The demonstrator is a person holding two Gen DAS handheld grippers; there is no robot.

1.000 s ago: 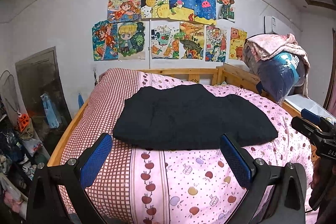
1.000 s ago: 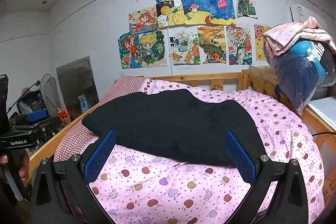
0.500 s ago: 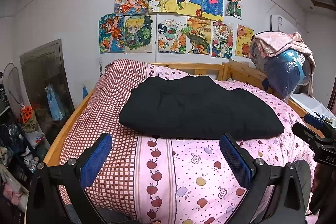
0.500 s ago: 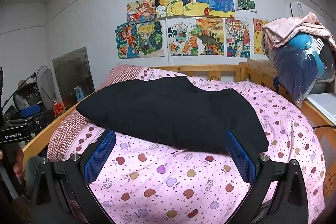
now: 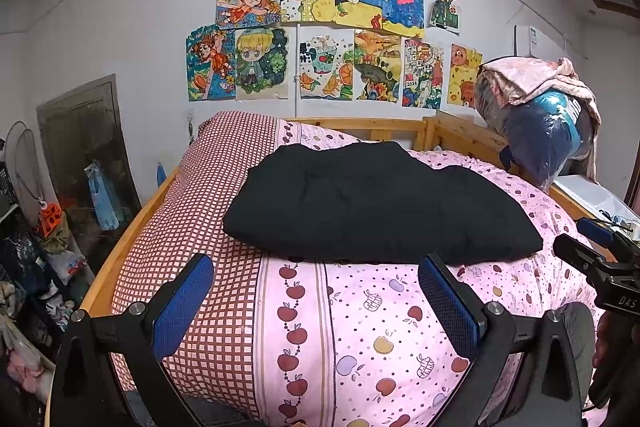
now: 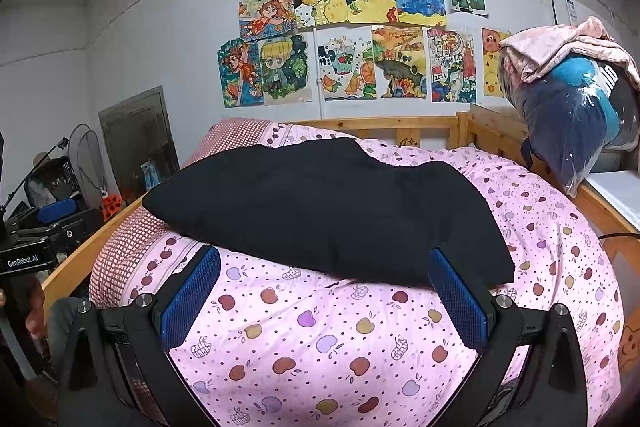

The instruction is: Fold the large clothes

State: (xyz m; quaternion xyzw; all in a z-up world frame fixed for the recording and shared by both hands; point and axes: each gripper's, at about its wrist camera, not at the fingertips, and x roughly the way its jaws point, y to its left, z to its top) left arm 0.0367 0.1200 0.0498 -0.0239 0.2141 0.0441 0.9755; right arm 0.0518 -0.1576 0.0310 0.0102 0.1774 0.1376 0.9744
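Folded black garment flat on pink apple-print quilt, left gripper and right gripper both spread wide, empty, just short of it.

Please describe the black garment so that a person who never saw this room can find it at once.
Find the wooden bed under the wall of drawings. On its pink apple-print quilt lies the black garment, folded into a flat bundle across the middle. It is the only plain dark thing on the bed.
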